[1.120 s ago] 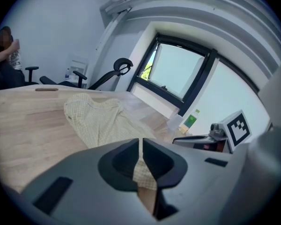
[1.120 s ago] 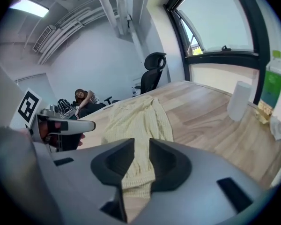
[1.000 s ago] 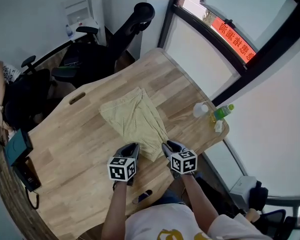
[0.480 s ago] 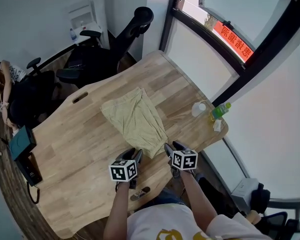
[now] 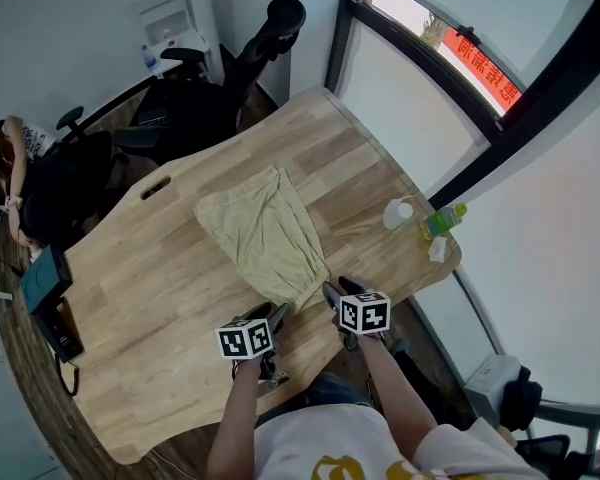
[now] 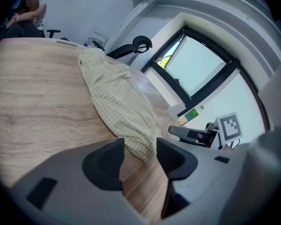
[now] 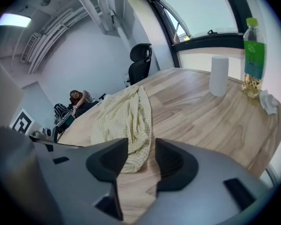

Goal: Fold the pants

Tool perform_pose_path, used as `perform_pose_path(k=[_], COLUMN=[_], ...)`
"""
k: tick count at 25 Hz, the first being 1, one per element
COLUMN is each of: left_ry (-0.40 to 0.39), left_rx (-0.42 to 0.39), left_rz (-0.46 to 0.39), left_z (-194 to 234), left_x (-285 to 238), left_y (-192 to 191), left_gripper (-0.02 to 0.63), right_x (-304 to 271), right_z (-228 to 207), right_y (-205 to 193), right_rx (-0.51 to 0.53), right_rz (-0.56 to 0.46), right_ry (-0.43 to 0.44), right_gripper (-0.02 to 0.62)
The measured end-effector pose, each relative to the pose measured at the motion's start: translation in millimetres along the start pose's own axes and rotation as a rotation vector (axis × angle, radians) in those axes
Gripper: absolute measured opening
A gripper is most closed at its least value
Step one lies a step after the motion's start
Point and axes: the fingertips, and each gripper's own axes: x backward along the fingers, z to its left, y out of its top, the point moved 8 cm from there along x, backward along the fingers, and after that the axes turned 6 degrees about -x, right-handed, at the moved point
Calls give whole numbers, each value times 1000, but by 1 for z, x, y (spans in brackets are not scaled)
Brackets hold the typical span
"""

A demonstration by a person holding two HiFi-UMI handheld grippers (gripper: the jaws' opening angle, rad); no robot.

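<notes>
left gripper (image 6: 140, 153): jaws apart, just opened; pants (image 6: 124, 102) hem at fingertips, not pinched | right gripper (image 7: 141, 158): jaws apart, just opened; hem just ahead, unpinched

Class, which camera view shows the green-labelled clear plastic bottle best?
The right gripper view: the green-labelled clear plastic bottle stands large and upright. The head view shows the bottle small from above; the left gripper view, only a distant green speck.
</notes>
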Motion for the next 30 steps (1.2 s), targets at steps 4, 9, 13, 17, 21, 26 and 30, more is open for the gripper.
perform_pose_path(k=[4,9,13,17,21,26,30], left_ry=[-51,-66,-60,-60,-34,-11,-57], left_rx=[135,320,391,395,434,481,531], left_rz=[24,22,-16,-21,-67,-120,-162], left_z=[0,6,6,0,-2,-2,-6], left_x=[-10,-15,-20,-25,-27,-27,-21], left_y=[-8,-23,-25,-25,-28,-29,-20], left_gripper=[221,229,229,229,160,83,75], right_x=[2,7,10,15,18,25,28], right_z=[0,-2,-7,-10,-9,-4,8], right_y=[-4,-6,-6,-3,-6,-8,-2], right_rx=[69,52,52,24,83,77,166], right_rz=[18,10,12,17,27,20,-5], right_ry=[18,84,107,145,174,320,391], right_gripper=[173,173,173,172,173,173,174])
